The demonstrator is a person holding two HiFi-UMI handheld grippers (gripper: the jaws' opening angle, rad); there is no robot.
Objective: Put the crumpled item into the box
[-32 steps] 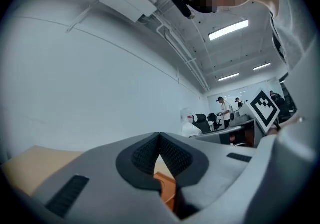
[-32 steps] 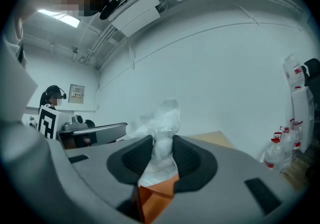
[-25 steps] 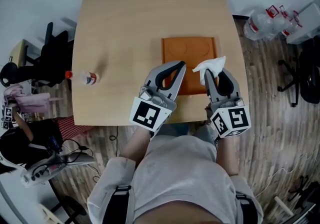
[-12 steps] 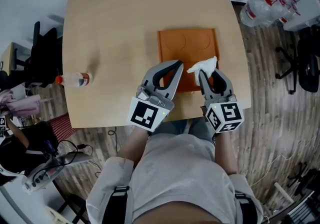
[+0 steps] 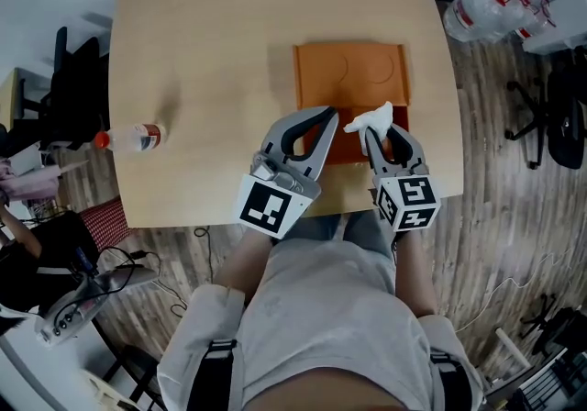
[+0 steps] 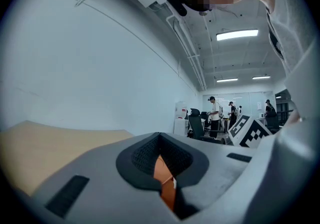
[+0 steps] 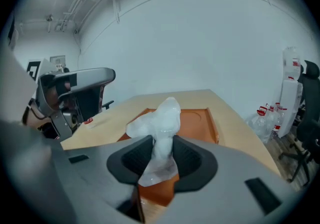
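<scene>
The crumpled item is a white tissue (image 5: 371,117), pinched in my right gripper (image 5: 374,130), which is shut on it; the tissue (image 7: 161,118) sticks up from between the pads. It hangs over the near right part of the shallow orange box (image 5: 351,79), which lies flat on the wooden table (image 5: 220,42). In the right gripper view the orange box (image 7: 202,120) lies just beyond the right gripper (image 7: 163,157). My left gripper (image 5: 326,117) rests at the box's near left edge, shut with nothing in it. Only a sliver of orange shows past the left gripper (image 6: 161,160).
A plastic bottle with a red cap (image 5: 128,137) lies on the table's left side. Large water bottles (image 5: 486,22) stand on the floor at the upper right, with office chairs (image 5: 559,116) beside them. People (image 6: 215,115) stand far off in the room.
My right gripper has carried the tissue a little to the left, from the box's right edge to further over the box. The left gripper has kept its place by the box.
</scene>
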